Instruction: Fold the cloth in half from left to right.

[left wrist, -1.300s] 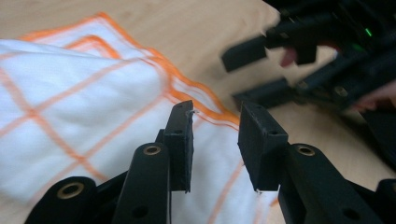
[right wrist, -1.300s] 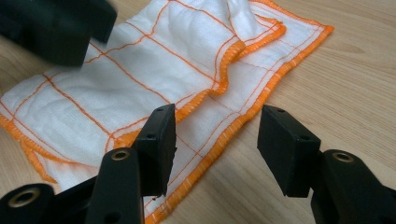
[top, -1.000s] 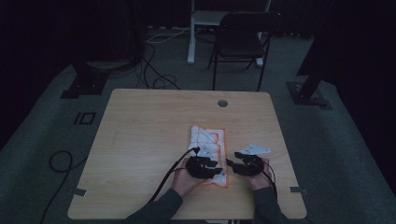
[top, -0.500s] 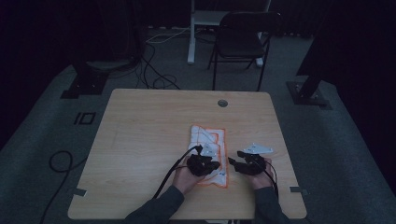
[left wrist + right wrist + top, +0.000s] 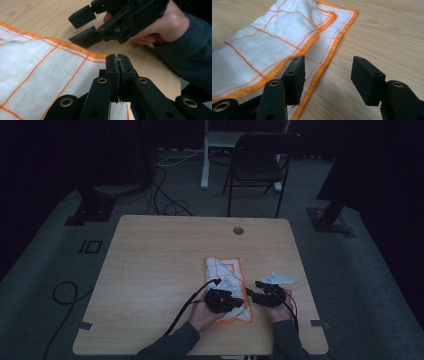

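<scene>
Looking at the table (image 5: 150, 270), I see the white cloth with orange lines (image 5: 225, 270) lying folded right of the middle, toward the near edge, between my two hands. The main change is on the left gripper (image 5: 117, 65): its jaws have just been closing, and now they are pressed together on the near corner of the cloth, with the orange hem and some white threads caught between the pads. A second ago this gripper was half open at the same place. The right gripper (image 5: 327, 75) has its jaws wide apart over the right hem and grips nothing. I judge the corner is now secured, so the fold can begin once the right side also takes hold.
</scene>
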Motion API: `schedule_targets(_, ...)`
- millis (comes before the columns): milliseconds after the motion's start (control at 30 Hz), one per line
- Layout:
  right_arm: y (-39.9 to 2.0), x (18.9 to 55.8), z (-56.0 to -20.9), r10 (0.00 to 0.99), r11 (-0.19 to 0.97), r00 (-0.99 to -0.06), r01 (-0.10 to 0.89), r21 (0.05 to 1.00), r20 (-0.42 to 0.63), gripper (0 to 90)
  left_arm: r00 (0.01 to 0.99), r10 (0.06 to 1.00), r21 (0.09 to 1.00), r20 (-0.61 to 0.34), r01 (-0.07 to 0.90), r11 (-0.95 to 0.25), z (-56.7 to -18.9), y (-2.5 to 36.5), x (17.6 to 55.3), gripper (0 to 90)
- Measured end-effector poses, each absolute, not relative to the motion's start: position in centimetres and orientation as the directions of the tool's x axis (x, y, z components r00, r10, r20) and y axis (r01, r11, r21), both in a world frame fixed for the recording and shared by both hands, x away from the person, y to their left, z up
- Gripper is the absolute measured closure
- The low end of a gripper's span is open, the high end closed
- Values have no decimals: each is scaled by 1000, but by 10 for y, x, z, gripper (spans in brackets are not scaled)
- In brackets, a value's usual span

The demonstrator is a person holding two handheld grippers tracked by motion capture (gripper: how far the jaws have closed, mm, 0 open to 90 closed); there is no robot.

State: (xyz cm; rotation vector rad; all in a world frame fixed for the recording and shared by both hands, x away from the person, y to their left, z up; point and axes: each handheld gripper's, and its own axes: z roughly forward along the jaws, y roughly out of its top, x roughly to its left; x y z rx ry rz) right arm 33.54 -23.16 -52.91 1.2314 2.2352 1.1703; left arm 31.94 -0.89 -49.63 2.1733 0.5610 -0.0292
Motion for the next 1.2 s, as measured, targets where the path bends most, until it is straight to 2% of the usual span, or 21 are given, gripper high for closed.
schedule_targets(233,-233,337,-529,819,288,-566,544,788,91,442,890,403,748,-214,415,-519,-502,-7,324,739)
schedule_targets(433,-223,343,-527,813,305,-577,527,793,71,473,865,466,756,-186,429,-494,-499,15,329,726)
schedule_targets(600,-213,354,-521,806,322,-590,504,802,47,598,836,517,755,-187,458,-468,-502,36,334,725)
schedule_targets(867,-199,381,-521,812,317,-582,510,800,49,737,812,557,739,-173,481,-471,-510,52,338,736)
schedule_targets(1033,-187,402,-521,813,326,-581,522,789,48,753,795,579,734,-181,501,-458,-516,56,339,742)
schedule_targets(1200,-175,425,-526,814,348,-579,547,762,43,683,789,587,734,-180,505,-454,-517,59,340,745)
